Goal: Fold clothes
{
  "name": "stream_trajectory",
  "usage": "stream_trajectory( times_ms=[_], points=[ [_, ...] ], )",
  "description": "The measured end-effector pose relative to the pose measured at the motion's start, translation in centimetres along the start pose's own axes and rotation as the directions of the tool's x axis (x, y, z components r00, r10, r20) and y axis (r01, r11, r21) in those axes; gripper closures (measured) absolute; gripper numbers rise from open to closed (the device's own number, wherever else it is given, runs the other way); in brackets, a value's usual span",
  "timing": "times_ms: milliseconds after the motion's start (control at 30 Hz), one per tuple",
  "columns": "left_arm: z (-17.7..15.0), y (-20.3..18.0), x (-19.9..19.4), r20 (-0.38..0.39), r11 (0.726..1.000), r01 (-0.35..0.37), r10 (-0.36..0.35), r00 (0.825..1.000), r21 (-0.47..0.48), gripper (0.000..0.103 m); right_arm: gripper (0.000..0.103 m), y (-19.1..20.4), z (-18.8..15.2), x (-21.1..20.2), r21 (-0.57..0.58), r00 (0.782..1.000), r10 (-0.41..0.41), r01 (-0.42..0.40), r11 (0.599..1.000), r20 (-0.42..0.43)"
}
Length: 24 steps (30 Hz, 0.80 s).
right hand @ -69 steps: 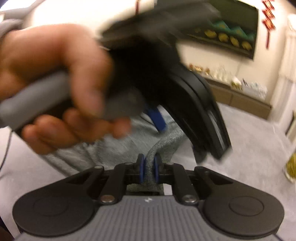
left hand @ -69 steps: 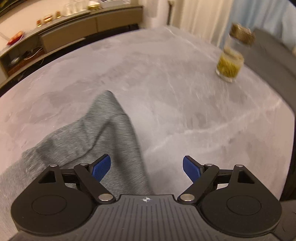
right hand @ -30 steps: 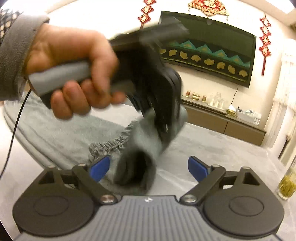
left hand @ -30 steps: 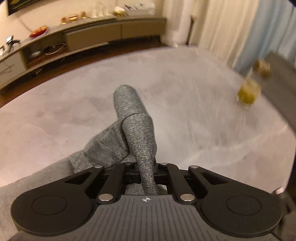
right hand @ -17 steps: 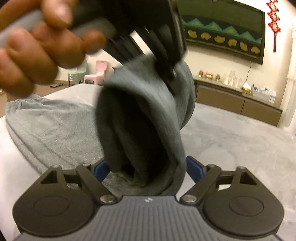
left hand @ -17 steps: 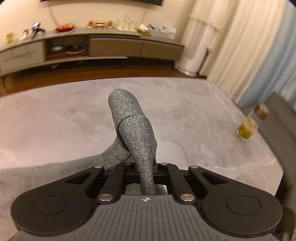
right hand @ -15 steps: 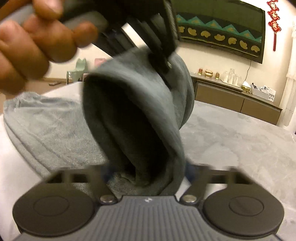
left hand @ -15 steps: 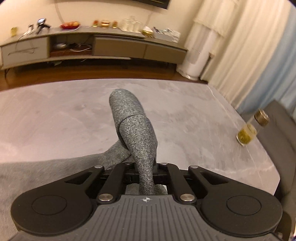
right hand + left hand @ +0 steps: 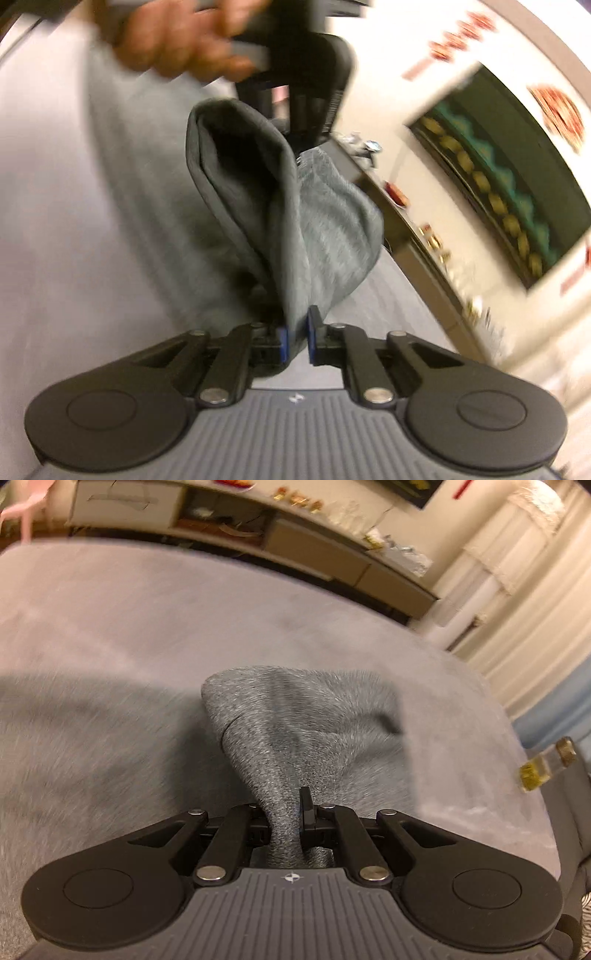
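Observation:
A grey knit garment [image 9: 303, 731] hangs bunched over the grey marble table [image 9: 147, 602]. My left gripper [image 9: 286, 821] is shut on a twisted fold of it, and the cloth fans out ahead of the fingers. In the right wrist view the same grey garment [image 9: 314, 229] is stretched between the two tools. My right gripper [image 9: 295, 338] is shut on its lower edge, the blue pads [image 9: 283, 341] pressed to the cloth. Above it, a person's hand [image 9: 177, 40] holds the left gripper tool [image 9: 314, 85] at the garment's upper end. More of the garment [image 9: 74, 760] lies on the table at left.
A glass jar [image 9: 546, 768] with yellow-green contents stands near the table's right edge. A long low sideboard [image 9: 295, 542] runs along the far wall, with curtains [image 9: 535, 602] to the right. A dark framed wall hanging [image 9: 506, 181] shows in the right wrist view. Both views are motion-blurred.
My right gripper went from wide open to shut on the garment's edge. Both tools rolled and moved, tilting the views. The left gripper kept its hold, and the cloth ahead of it spread wider.

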State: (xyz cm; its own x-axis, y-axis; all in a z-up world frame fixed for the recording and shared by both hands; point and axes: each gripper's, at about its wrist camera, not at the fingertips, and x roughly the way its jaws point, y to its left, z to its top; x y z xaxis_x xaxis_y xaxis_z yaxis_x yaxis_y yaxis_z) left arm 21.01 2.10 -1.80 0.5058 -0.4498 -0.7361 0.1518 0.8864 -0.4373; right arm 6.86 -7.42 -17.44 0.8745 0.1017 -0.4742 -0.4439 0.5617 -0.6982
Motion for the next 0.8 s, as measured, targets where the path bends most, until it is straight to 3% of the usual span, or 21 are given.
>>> stream_trajectory(
  times_ms=[67,133,233,300,400,500,533,633,667,700,800],
  points=[
    [-0.7,2.0,0.4,-0.010,0.999,0.028,-0.029,1.000,-0.041,0.088,0.095,1.5,-0.5,0.1,-0.089,1.000,0.002,-0.003,0.996,-0.010],
    [-0.8,2.7,0.5,-0.005,0.997,0.050,-0.050,0.999,-0.057,0.088,0.095,2.2,-1.0,0.0,-0.130,1.000,0.003,-0.004,0.991,-0.009],
    [-0.4,2.5,0.0,0.017,0.999,0.033,-0.033,0.999,-0.009,0.086,0.095,1.8,-1.3,-0.6,-0.130,0.999,0.052,-0.051,0.990,0.002],
    [-0.1,2.3,-0.2,0.026,1.000,0.013,-0.014,1.000,0.023,0.086,0.095,1.1,-1.4,-1.2,-0.109,0.992,0.130,-0.128,0.986,0.007],
    [-0.1,1.3,-0.4,0.031,0.997,0.003,-0.005,1.000,0.071,0.086,0.095,-1.1,-1.5,-2.1,-0.002,0.958,0.284,-0.284,0.959,0.023],
    [-0.2,0.6,-0.1,0.022,0.995,0.010,-0.012,1.000,0.103,0.086,0.094,-4.3,-1.6,-2.6,0.143,0.909,0.409,-0.416,0.898,0.076],
    [-0.1,0.4,0.1,0.019,0.993,0.011,-0.013,1.000,0.114,0.086,0.089,-5.4,-1.6,-2.8,0.199,0.892,0.437,-0.452,0.870,0.113],
    [-0.2,-0.2,0.7,0.011,0.988,0.014,-0.016,1.000,0.153,0.086,0.060,-9.6,-1.3,-2.0,0.394,0.849,0.474,-0.528,0.752,0.231],
    [-0.2,-0.5,0.9,0.010,0.984,0.017,-0.019,1.000,0.176,0.086,0.060,-10.9,-1.3,-1.4,0.452,0.838,0.476,-0.545,0.706,0.267],
    [-0.3,-0.9,1.1,0.010,0.980,0.020,-0.023,1.000,0.199,0.086,0.060,-11.7,-1.5,-0.6,0.492,0.836,0.472,-0.547,0.678,0.280],
    [-0.6,-1.6,0.7,0.032,0.968,-0.034,0.027,0.999,0.247,0.085,0.070,-11.1,-1.9,2.2,0.535,0.856,0.481,-0.500,0.681,0.188]
  ],
)
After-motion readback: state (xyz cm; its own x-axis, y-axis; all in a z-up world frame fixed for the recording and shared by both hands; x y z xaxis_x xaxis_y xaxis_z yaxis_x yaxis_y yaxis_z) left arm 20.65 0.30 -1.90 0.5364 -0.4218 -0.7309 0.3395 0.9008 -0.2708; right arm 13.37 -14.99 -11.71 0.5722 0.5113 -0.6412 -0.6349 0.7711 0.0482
